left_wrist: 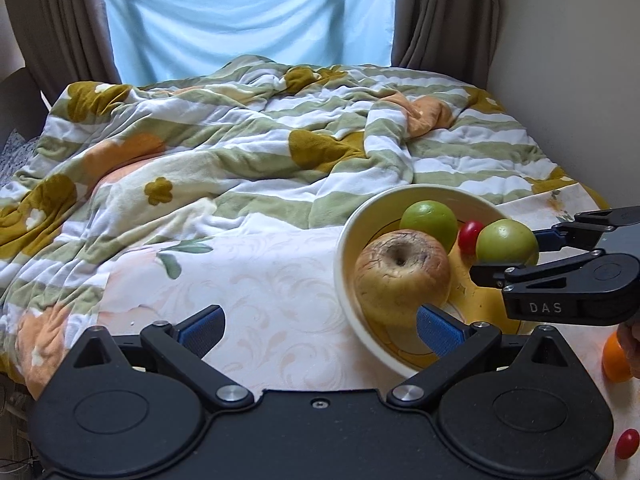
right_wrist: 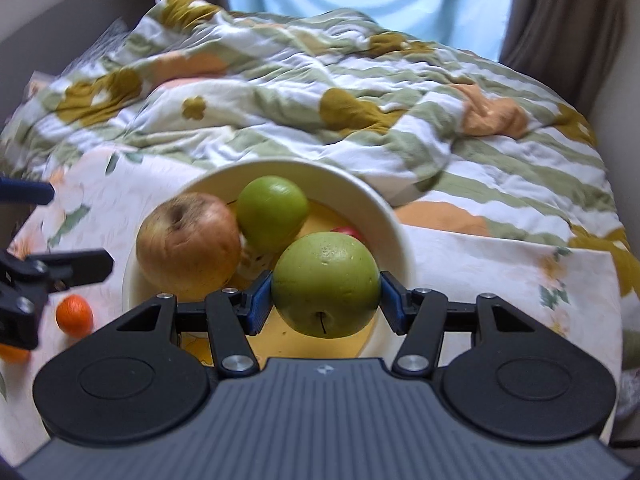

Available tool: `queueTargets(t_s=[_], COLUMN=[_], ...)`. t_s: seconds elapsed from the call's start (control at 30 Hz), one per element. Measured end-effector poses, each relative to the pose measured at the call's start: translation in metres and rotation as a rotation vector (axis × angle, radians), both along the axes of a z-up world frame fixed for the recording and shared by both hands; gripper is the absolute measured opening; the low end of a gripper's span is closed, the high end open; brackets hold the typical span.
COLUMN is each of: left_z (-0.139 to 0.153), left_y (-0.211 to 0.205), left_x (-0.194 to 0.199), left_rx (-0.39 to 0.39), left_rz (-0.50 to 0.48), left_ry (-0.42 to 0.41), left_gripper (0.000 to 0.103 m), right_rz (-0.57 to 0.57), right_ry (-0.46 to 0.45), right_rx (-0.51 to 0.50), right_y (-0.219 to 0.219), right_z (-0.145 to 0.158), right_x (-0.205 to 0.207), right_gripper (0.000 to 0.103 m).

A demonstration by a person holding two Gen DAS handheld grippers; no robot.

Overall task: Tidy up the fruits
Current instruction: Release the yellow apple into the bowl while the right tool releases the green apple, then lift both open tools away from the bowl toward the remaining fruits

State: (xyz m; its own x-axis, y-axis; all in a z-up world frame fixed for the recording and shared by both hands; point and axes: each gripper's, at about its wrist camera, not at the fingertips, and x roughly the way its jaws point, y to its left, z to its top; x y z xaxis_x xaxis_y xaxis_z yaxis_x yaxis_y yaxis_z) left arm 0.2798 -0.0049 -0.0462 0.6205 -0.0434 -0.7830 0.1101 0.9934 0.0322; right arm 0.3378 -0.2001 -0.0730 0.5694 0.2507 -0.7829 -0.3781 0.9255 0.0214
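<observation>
A cream bowl [left_wrist: 348, 280] with a yellow inside sits on a floral cloth. It holds a brownish apple [left_wrist: 400, 272], a green apple [left_wrist: 430, 220] and a small red tomato [left_wrist: 469, 235]. My right gripper [right_wrist: 326, 292] is shut on a second green apple [right_wrist: 326, 284] and holds it over the bowl [right_wrist: 384, 208]; it also shows in the left wrist view [left_wrist: 506, 242]. My left gripper [left_wrist: 320, 328] is open and empty, its right finger at the bowl's near rim.
An orange [left_wrist: 614, 360] and a red tomato [left_wrist: 626, 443] lie on the cloth right of the bowl. Another orange [right_wrist: 74, 315] shows in the right wrist view. A rumpled striped blanket [left_wrist: 240, 140] covers the bed behind. Curtains hang at the back.
</observation>
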Motion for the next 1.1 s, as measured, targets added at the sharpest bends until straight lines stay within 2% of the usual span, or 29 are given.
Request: queueTargets(t_s=[0.2, 0.4, 0.5, 0.53, 0.57, 0.8, 0.97, 1.1], left_z=[-0.001, 0.000, 0.002, 0.002, 0.003, 0.013, 0.033, 0.049], left_y=[0.007, 0.010, 0.010, 0.011, 0.011, 0.006, 0.001, -0.005], left_x=[-0.003, -0.005, -0.008, -0.009, -0.010, -0.021, -0.037, -0.054], left_rx=[-0.011, -0.007, -0.003, -0.005, -0.007, -0.012, -0.035, -0.024], left_rz=[0.022, 0.022, 0.021, 0.020, 0.019, 0.018, 0.033, 0.036], left_ry=[0.006, 0.005, 0.002, 0.001, 0.002, -0.023, -0.069, -0.106], left_gripper=[0.103, 0.103, 0.103, 0.103, 0.103, 0.103, 0.103, 0.103], right_rz=[0.055, 0.057, 0.076, 0.071, 0.066, 0.048, 0.032, 0.010], right_ry=[-0.022, -0.008, -0.075, -0.093, -0.104, -0.110, -0.132, -0.142], right_rx=[-0.032, -0.040, -0.062, -0.077, -0.092, -0.080, -0.060, -0.035], right_y=[0.013, 0.015, 0.018, 0.019, 0.020, 0.013, 0.005, -0.007], right_z=[-0.013, -0.021, -0.018, -0.017, -0.016, -0.004, 0.018, 0.039], right_x=[-0.001, 0.001, -0.007, -0.009, -0.011, -0.022, -0.035, -0.049], right_gripper=[0.071, 0.071, 0.086, 0.101, 0.103, 0.103, 0.103, 0.103])
